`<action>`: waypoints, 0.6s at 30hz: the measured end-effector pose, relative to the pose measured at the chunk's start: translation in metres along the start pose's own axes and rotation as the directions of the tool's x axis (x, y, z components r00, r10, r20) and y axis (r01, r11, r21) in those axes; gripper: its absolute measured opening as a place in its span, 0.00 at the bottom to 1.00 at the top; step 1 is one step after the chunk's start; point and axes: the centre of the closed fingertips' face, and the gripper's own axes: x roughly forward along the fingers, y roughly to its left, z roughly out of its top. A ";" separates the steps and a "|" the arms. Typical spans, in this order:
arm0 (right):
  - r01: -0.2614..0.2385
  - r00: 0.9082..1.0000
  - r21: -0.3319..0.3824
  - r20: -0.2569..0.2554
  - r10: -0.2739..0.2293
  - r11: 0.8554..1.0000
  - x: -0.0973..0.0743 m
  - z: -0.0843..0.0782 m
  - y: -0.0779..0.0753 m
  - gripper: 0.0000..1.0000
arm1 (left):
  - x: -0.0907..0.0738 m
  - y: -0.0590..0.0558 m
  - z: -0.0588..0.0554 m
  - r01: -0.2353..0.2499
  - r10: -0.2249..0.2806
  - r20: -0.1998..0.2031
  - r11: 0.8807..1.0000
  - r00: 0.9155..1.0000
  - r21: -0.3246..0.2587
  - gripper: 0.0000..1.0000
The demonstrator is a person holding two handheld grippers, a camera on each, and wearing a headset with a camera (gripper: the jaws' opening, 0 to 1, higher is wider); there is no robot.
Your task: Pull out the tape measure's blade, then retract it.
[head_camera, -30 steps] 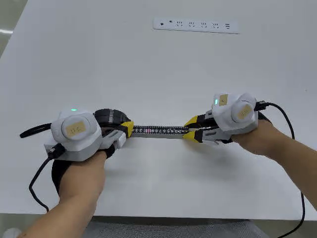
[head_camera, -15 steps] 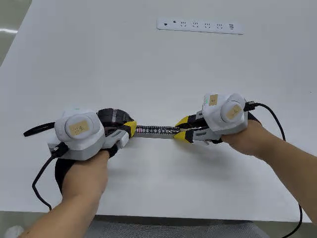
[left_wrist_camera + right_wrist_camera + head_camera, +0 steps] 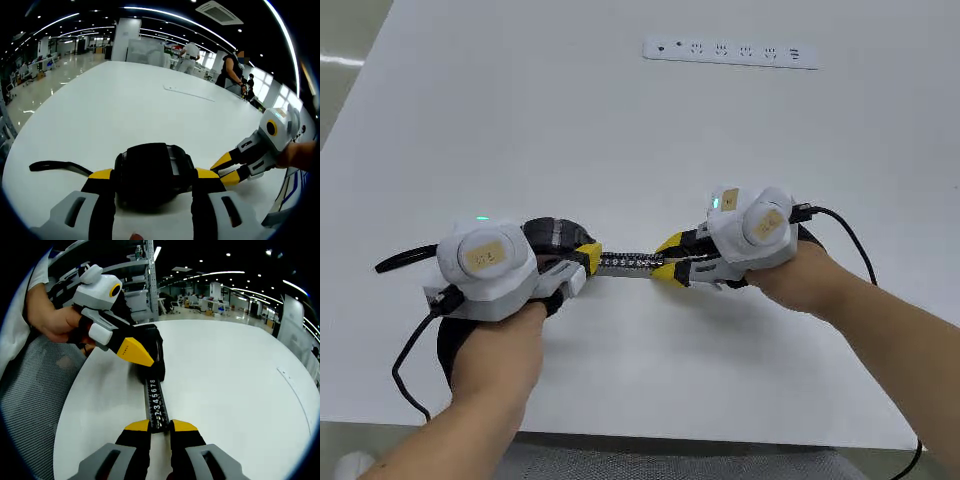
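Black plastic tape measure case (image 3: pixel 555 235) on white tabletop (image 3: pixel 620 120) — clamped in left gripper (image 3: pixel 154 174).
Right gripper (image 3: pixel 160 426) jaws pinch the numbered steel blade (image 3: pixel 154 397) near its tip — a slip would whip it back.

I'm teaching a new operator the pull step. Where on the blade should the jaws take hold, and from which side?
At its free end, coming in line with the blade from the side away from the case, as the right gripper does. The blade is a thin straight strip running out of the case, so an in-line pull likely avoids kinking it.
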 end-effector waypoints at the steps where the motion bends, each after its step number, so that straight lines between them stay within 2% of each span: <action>1: 0.000 1.000 -0.001 0.002 0.000 1.000 0.001 0.001 0.000 0.12 | 0.000 0.000 0.000 0.001 -0.001 0.001 1.000 1.000 0.000 0.57; 18: -0.005 0.999 -0.005 0.035 0.005 1.000 0.025 0.023 0.003 0.12 | 0.000 0.000 0.000 0.007 -0.007 0.002 1.000 1.000 -0.016 0.57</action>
